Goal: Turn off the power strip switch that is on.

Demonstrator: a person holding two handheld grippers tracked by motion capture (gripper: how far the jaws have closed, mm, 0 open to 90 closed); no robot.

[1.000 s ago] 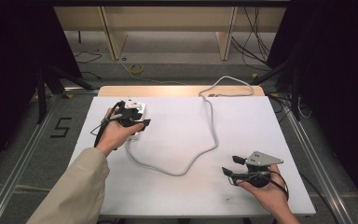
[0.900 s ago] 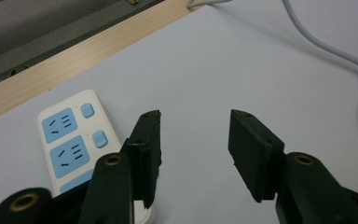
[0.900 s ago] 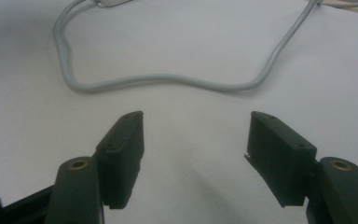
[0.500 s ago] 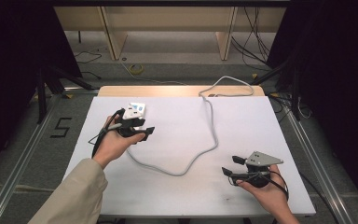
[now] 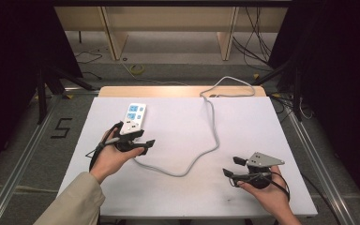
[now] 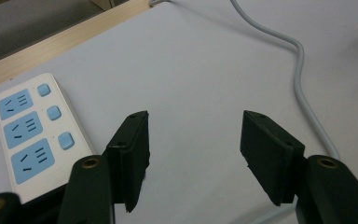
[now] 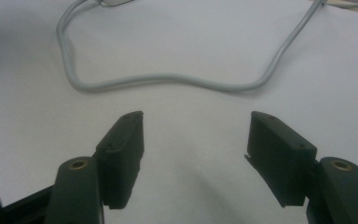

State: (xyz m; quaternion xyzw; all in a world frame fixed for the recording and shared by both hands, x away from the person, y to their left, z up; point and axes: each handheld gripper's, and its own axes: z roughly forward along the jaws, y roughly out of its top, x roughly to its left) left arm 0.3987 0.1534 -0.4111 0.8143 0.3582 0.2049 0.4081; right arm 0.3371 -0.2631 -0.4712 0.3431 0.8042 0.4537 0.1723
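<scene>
A white power strip (image 5: 133, 118) with blue sockets lies at the back left of the white table (image 5: 262, 126). Its grey cable (image 5: 187, 166) loops across the middle and leaves over the far edge. My left gripper (image 5: 143, 139) hovers open just in front of the strip's near end, holding nothing. In the left gripper view the power strip (image 6: 28, 135) lies left of the open left gripper (image 6: 193, 154), with the cable (image 6: 300, 74) to the right. My right gripper (image 5: 231, 166) rests open at the front right, pointing left. In the right gripper view the cable (image 7: 168, 80) curves beyond the open right gripper (image 7: 196, 156).
A wooden strip (image 5: 168, 91) borders the table's far edge. Metal rails (image 5: 23, 154) run along the floor on both sides, and a "5" marking (image 5: 61, 127) lies on the floor to the left. Wooden frame legs (image 5: 115, 37) and loose wires stand behind the table.
My left gripper has drawn back toward the person and a little to the right, coming off the power strip, which now lies uncovered. The right gripper has stayed put.
</scene>
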